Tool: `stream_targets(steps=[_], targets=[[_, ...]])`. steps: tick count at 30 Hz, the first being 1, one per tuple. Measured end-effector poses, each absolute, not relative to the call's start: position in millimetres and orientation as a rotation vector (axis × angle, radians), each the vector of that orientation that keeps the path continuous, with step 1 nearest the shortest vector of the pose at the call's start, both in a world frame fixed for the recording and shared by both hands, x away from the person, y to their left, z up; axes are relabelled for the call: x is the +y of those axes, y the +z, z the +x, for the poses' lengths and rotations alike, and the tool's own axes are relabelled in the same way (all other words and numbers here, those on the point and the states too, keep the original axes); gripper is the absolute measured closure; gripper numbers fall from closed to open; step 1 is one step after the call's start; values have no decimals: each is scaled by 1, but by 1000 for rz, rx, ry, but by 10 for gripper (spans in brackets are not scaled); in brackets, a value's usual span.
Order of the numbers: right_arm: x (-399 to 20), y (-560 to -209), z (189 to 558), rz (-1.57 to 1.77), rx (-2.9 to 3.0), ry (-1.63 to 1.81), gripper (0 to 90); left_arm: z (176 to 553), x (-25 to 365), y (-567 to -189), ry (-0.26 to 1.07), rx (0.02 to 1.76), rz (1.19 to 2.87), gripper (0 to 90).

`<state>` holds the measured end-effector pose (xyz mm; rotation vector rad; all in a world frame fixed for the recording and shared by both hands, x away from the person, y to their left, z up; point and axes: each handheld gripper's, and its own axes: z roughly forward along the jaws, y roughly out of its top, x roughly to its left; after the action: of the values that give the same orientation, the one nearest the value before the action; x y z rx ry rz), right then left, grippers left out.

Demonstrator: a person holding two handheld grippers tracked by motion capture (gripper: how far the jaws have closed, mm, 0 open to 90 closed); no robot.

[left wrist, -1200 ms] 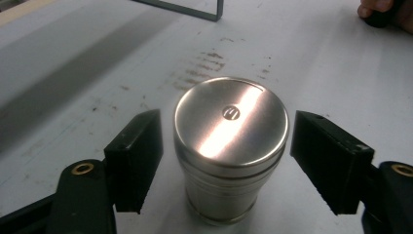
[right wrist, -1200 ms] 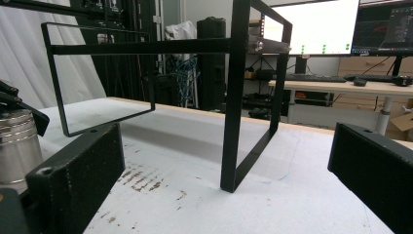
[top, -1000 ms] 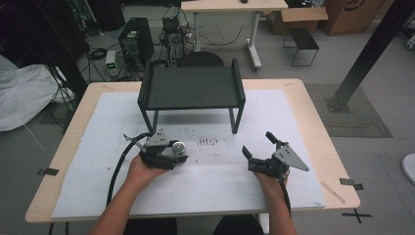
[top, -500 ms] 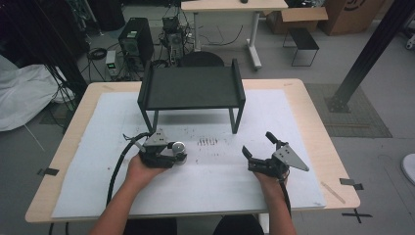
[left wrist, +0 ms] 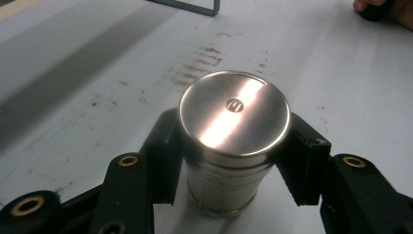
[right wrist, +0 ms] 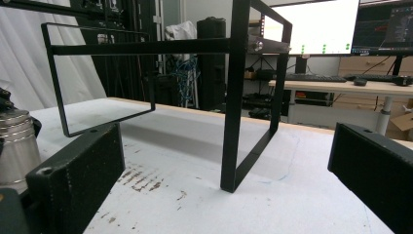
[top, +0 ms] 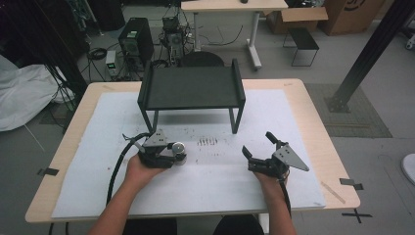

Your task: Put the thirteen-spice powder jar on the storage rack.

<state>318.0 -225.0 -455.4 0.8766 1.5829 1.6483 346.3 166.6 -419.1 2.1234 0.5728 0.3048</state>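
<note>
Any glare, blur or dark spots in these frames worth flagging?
Left gripper view: a bright streak of glare runs across the lid of the steel canister, and the black stand's broad shadow darkens the table at upper left. Right gripper view: the monitor behind is blown out to white. High view: soft overall, the room beyond the table dim.

A grey floor (top: 293, 103) surrounds the wooden table (top: 313, 117); behind stand a desk (top: 235, 6), computer tower (top: 133, 39) and cardboard box (top: 357, 14).
</note>
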Motion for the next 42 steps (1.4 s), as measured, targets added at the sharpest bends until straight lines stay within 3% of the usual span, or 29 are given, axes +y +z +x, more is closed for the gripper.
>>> stream_targets(steps=[42], targets=[[-225,-455,318,876,1587,1645,0,349,190,-319,286,564,2068,489]])
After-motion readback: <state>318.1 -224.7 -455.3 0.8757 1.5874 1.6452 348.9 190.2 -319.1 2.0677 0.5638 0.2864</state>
